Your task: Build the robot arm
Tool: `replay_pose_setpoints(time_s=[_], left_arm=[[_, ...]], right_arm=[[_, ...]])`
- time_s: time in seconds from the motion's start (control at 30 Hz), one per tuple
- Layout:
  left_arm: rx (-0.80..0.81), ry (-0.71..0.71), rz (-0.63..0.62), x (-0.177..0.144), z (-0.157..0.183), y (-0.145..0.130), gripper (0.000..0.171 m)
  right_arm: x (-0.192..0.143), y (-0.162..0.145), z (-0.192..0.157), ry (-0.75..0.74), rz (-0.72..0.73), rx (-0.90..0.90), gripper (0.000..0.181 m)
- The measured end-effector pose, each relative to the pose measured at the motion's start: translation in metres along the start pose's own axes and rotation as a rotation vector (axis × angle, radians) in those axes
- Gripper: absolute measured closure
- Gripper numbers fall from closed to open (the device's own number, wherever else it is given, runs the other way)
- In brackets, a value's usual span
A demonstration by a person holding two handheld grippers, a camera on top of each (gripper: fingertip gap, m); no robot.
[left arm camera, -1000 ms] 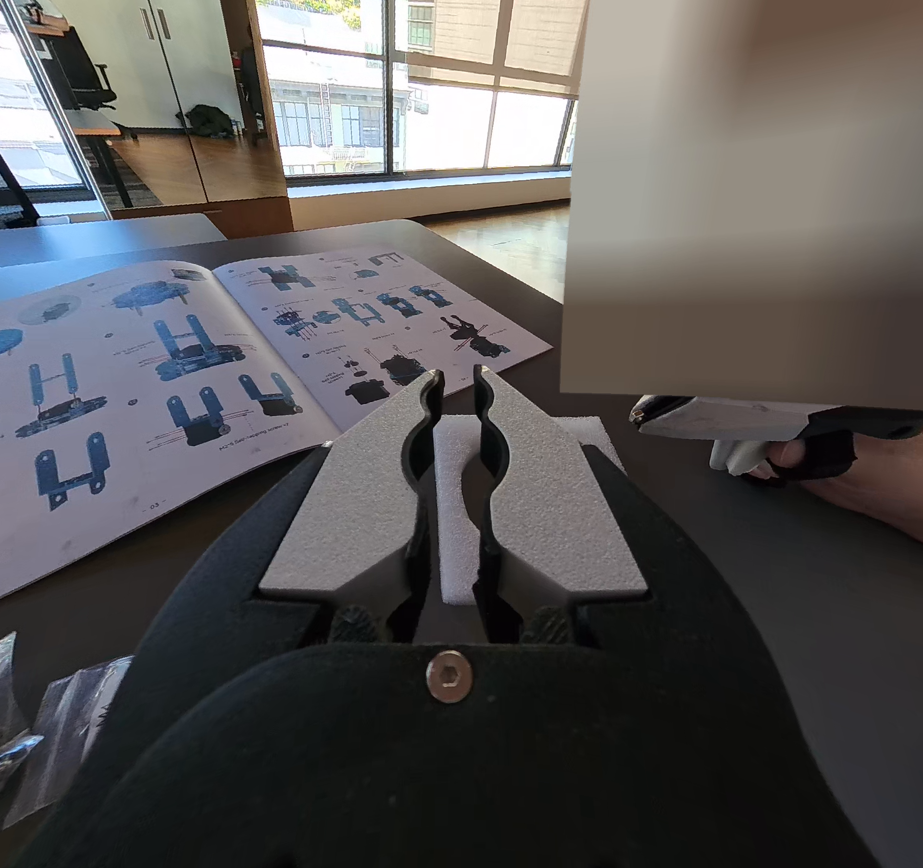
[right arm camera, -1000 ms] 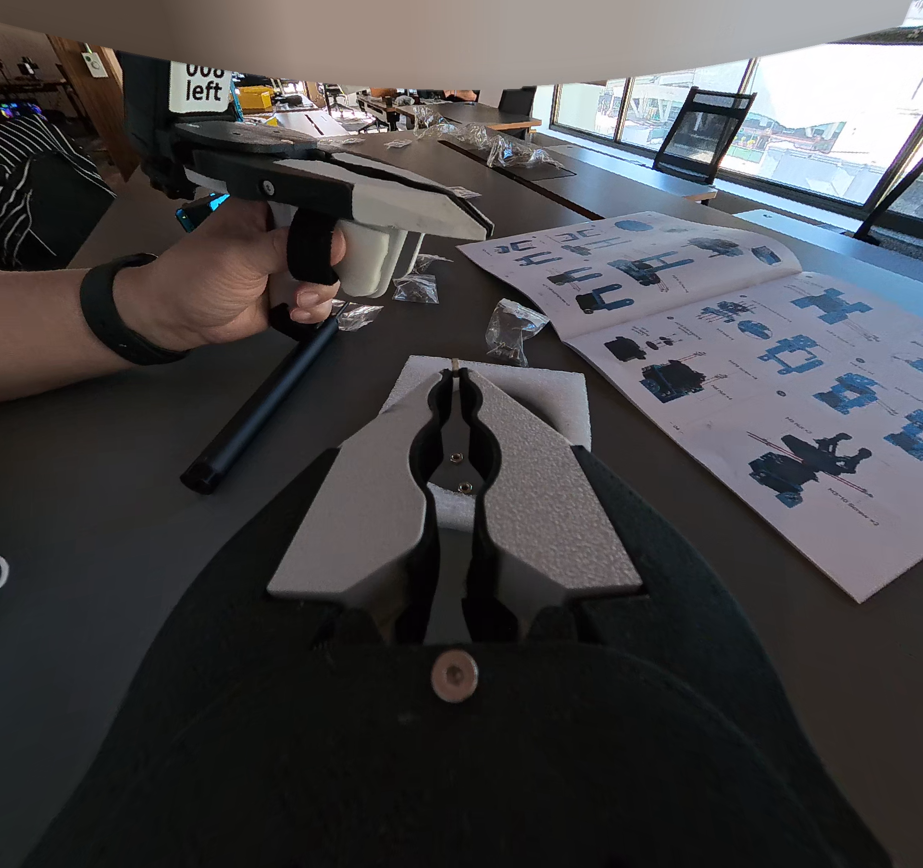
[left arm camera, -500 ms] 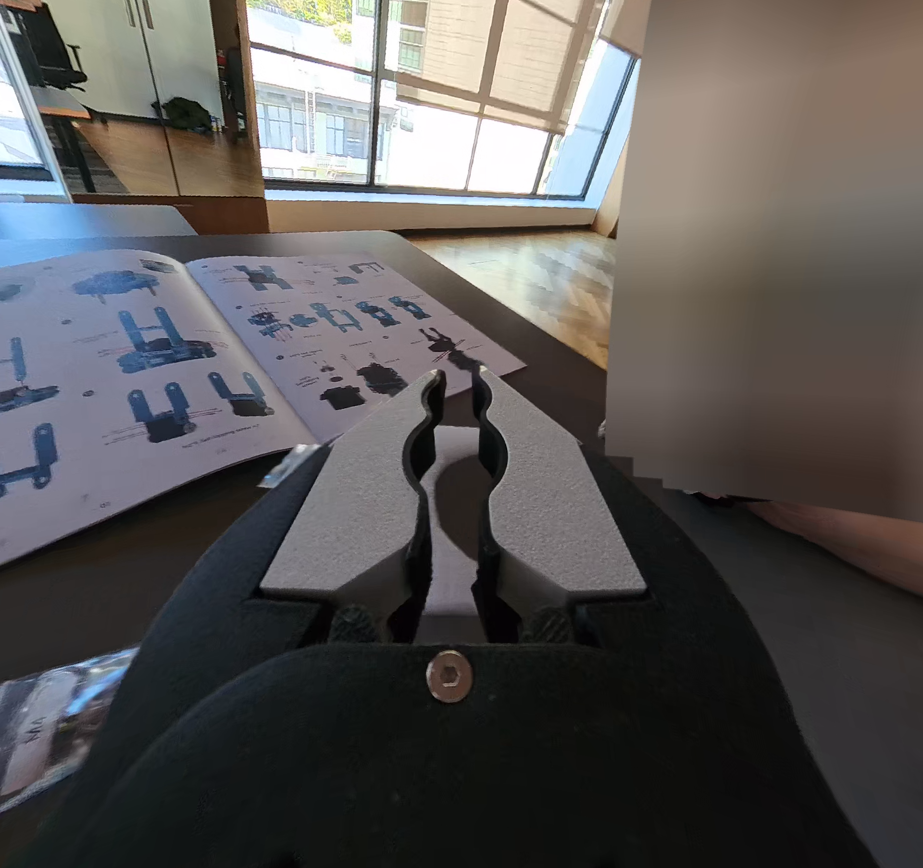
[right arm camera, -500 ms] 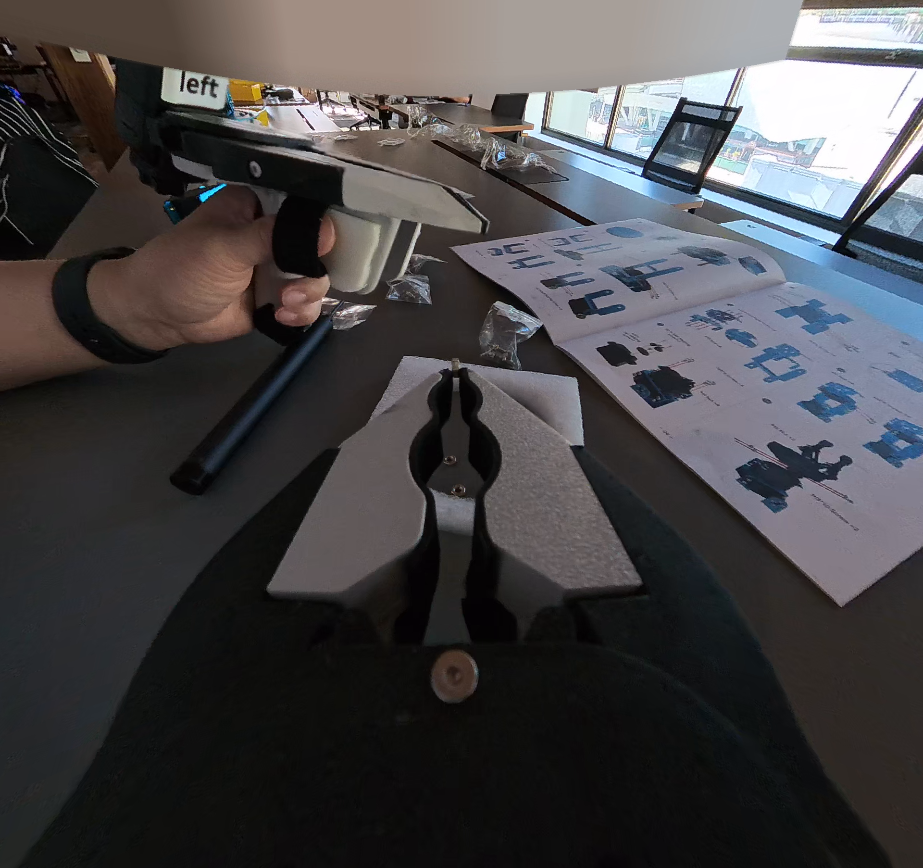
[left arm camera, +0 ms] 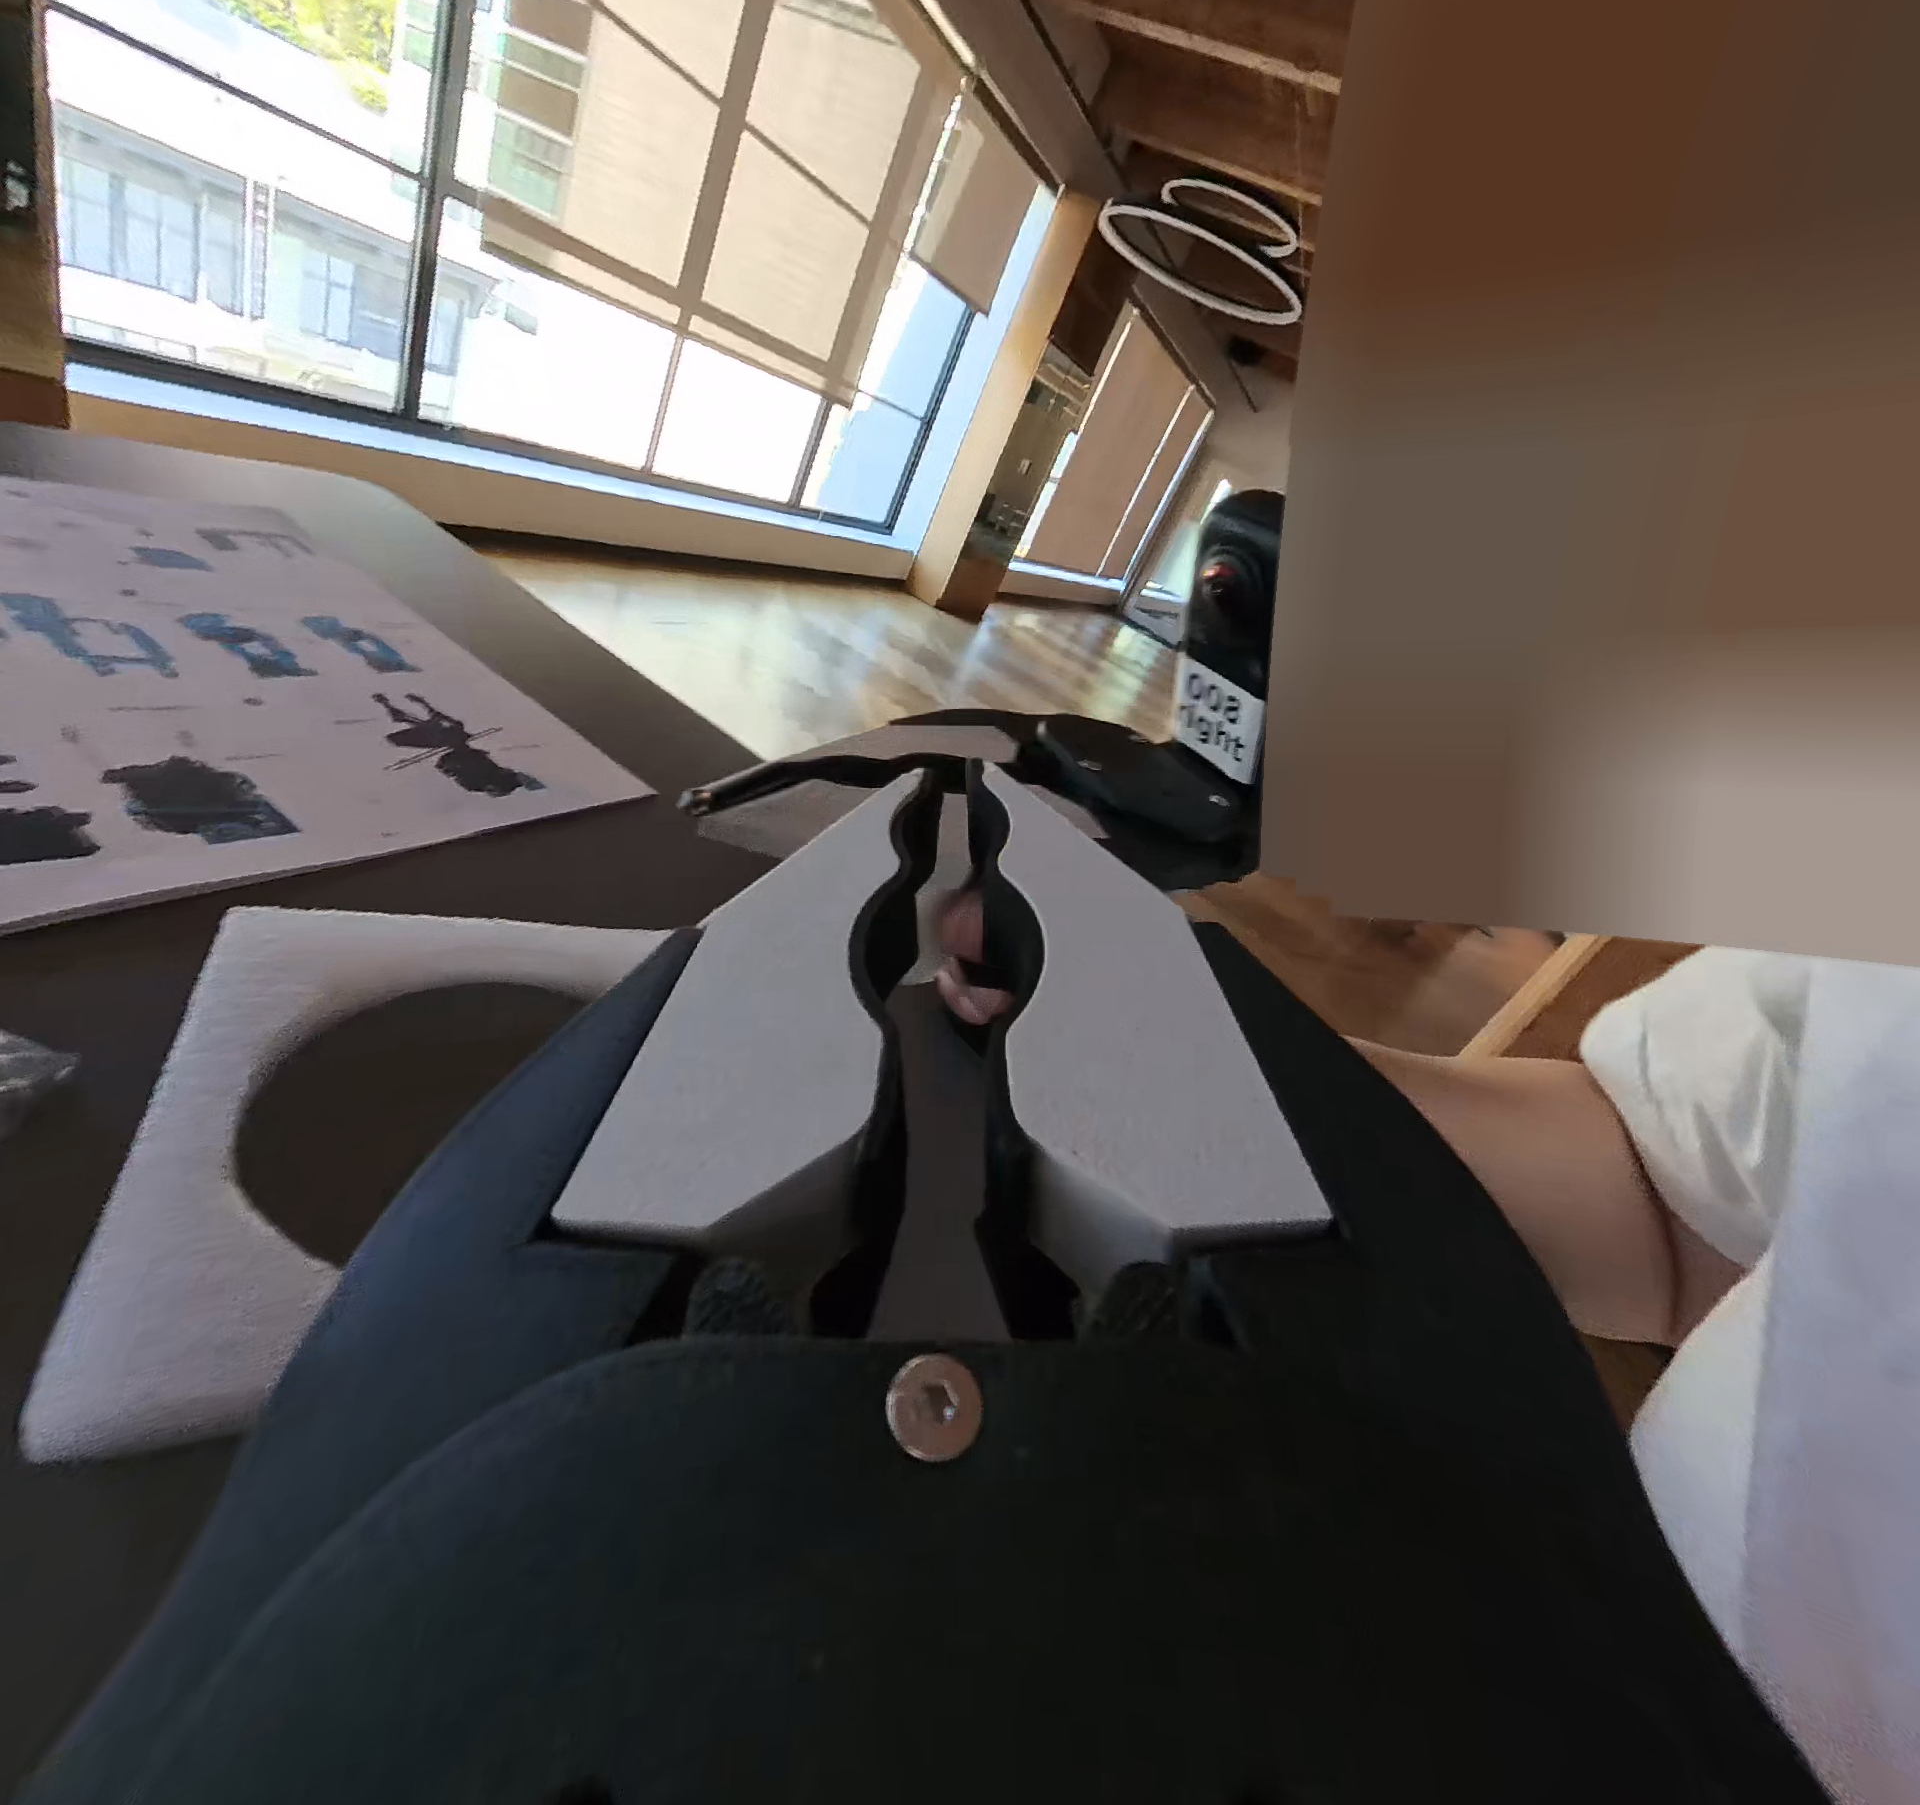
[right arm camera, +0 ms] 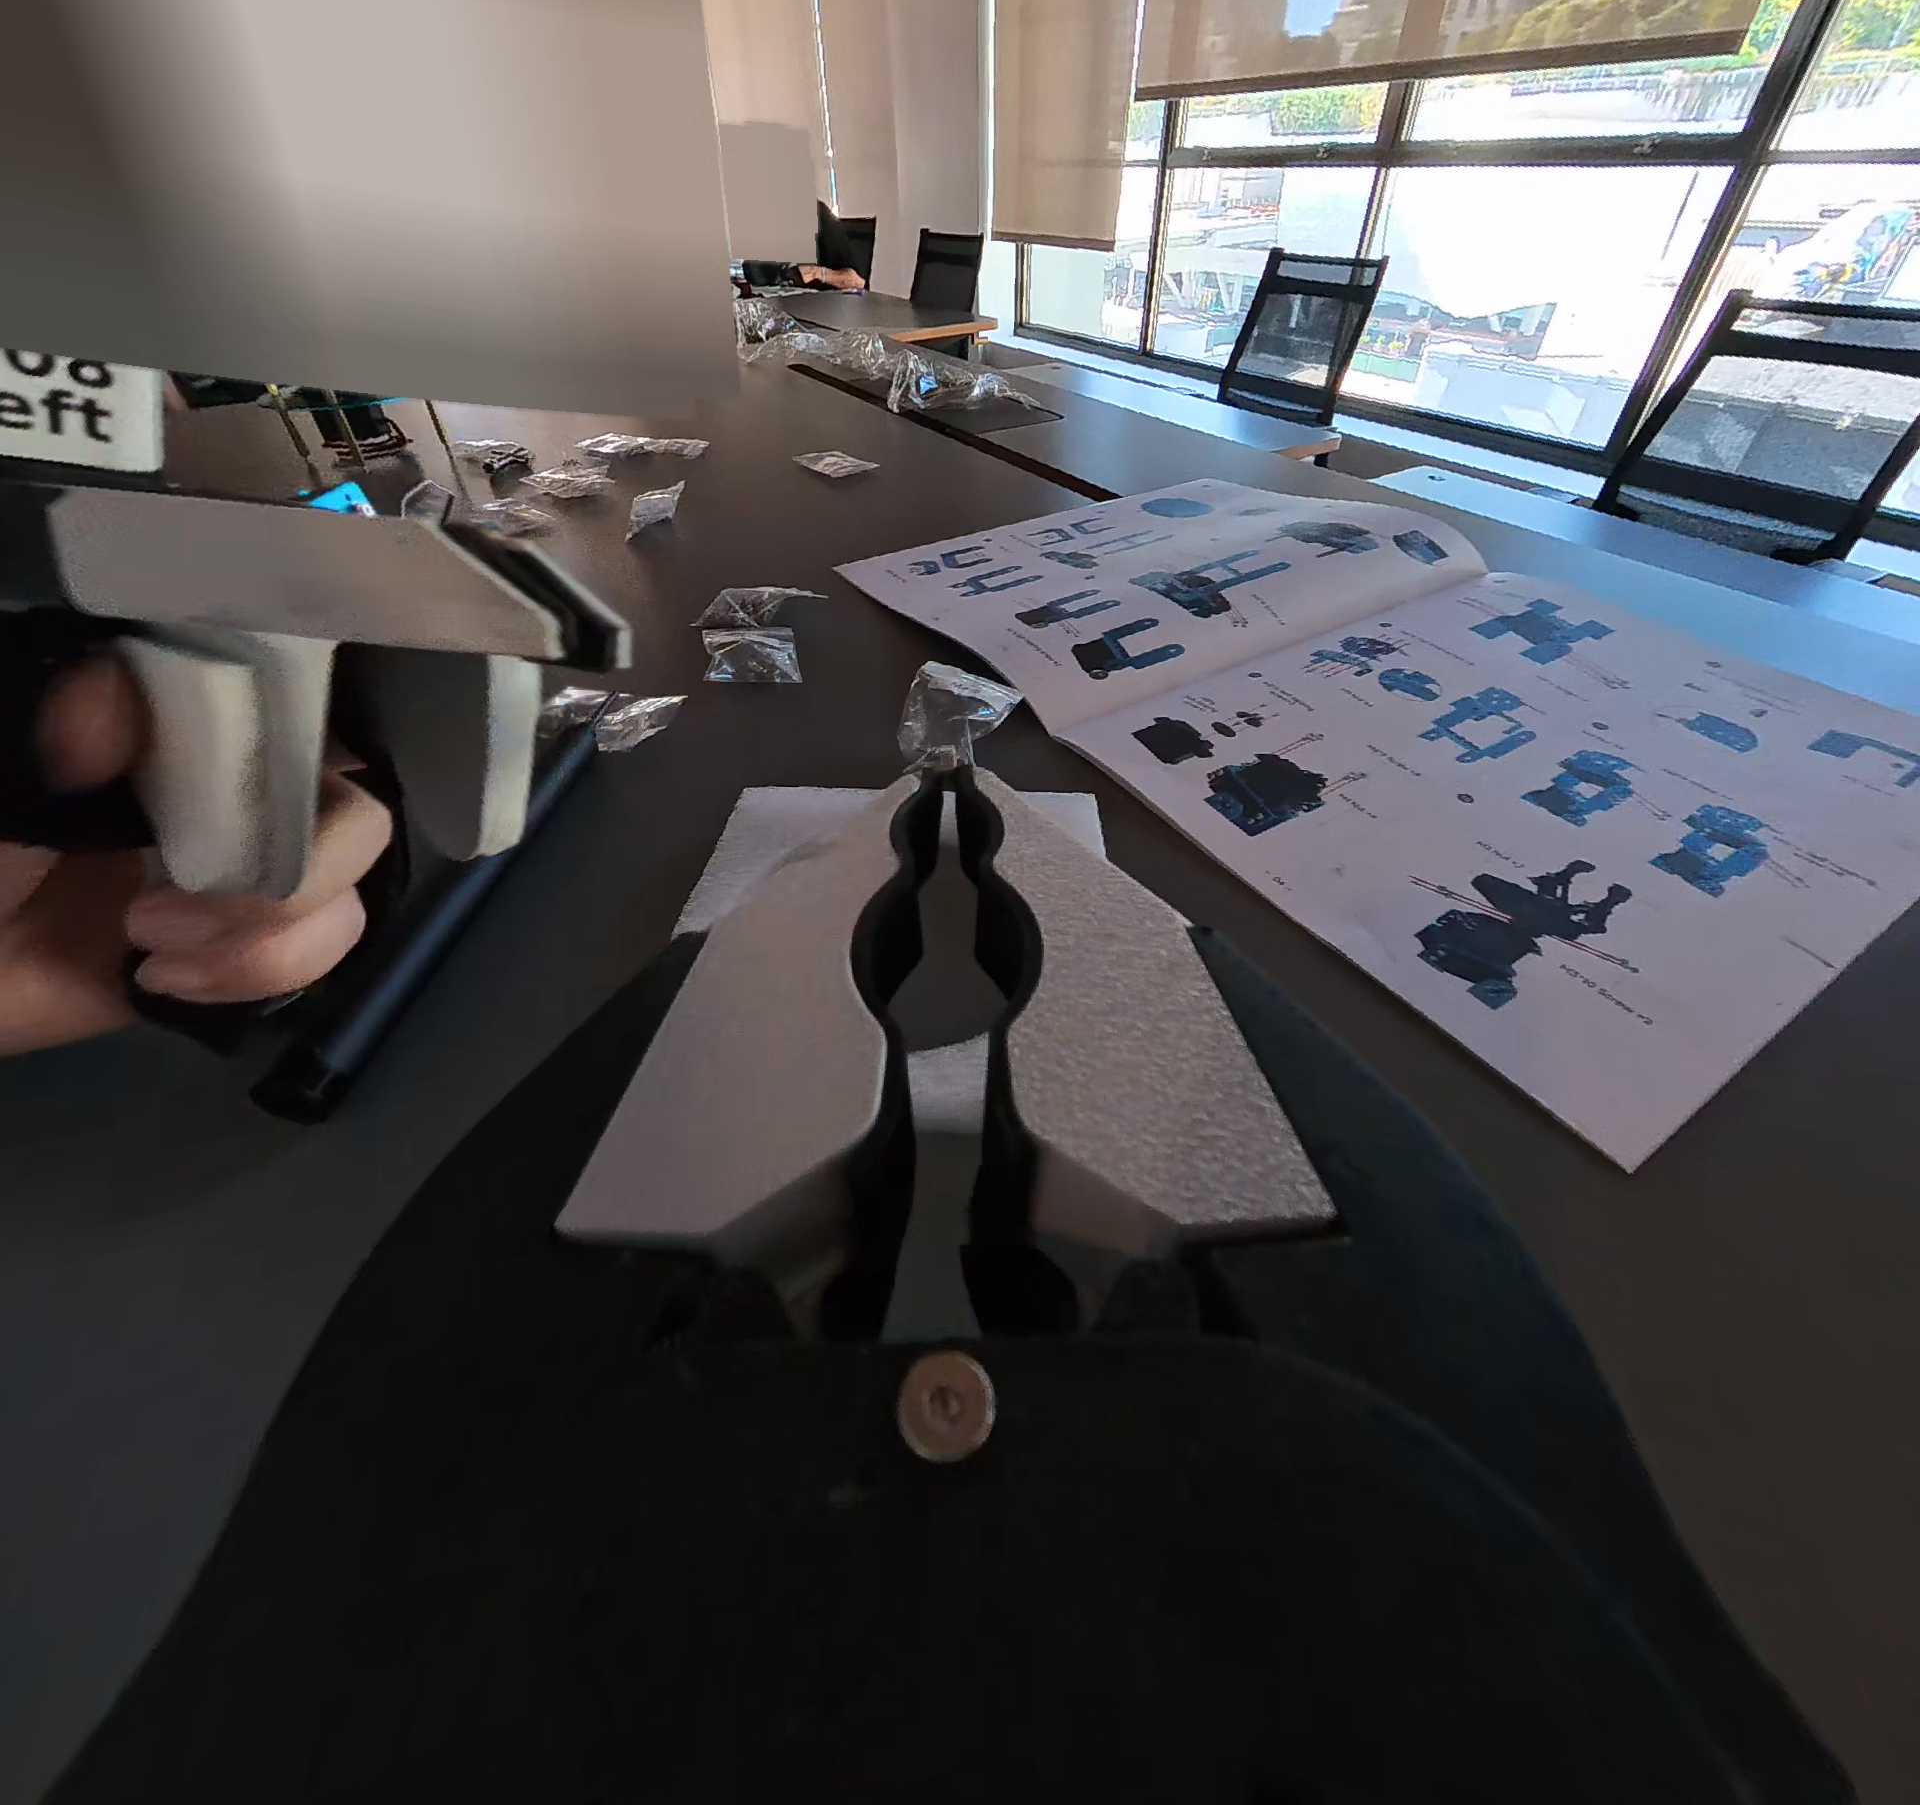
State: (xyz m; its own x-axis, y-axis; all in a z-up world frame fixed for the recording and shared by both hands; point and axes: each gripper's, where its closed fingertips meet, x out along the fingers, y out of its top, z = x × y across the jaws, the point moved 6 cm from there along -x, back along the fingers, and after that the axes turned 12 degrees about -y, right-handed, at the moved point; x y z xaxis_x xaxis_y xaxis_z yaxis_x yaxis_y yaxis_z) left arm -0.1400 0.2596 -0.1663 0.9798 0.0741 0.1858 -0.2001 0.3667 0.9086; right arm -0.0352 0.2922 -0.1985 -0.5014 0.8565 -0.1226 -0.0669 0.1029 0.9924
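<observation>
Pinches a small metal part (right arm camera: 941, 760) at the very tips of the right claw (right arm camera: 940, 781), above a white foam pad (right arm camera: 769, 841) with a round cut-out, probably a soft bed for small pieces. Holds the left claw (left arm camera: 948, 794) raised off to its left and aimed at it, jaws a narrow slit apart with nothing between. Leaves clear bags (right arm camera: 748, 654) scattered beyond the tips, a dark rod (right arm camera: 436, 924) to the left and an open booklet (right arm camera: 1455, 716) of diagrams to the right, likely for reference, all on a dark table (right arm camera: 1610, 1392) in a bright room with tall windows (right arm camera: 1455, 228).
</observation>
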Motion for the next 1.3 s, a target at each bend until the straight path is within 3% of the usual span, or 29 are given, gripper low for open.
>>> replay_pose_setpoints(time_s=[0.3,0.53,0.77,1.13,1.3], left_arm=[[0.047,-0.129,-0.010,0.012,0.039,-0.016,0.167],[0.056,-0.142,-0.015,0.012,0.040,-0.015,0.168],[0.111,-0.107,-0.004,0.007,0.031,-0.007,0.169],[0.221,-0.107,0.061,-0.001,0.044,0.011,0.168],[0.242,-0.080,0.112,-0.028,0.061,0.028,0.168]], right_arm=[[0.002,0.000,0.000,-0.033,-0.002,-0.040,0.179],[0.003,0.000,-0.003,-0.030,0.001,-0.072,0.179],[0.004,-0.001,-0.004,-0.026,-0.001,-0.087,0.179],[0.005,0.000,-0.011,-0.050,0.015,-0.166,0.179],[0.005,0.000,-0.026,-0.043,0.026,-0.263,0.179]])
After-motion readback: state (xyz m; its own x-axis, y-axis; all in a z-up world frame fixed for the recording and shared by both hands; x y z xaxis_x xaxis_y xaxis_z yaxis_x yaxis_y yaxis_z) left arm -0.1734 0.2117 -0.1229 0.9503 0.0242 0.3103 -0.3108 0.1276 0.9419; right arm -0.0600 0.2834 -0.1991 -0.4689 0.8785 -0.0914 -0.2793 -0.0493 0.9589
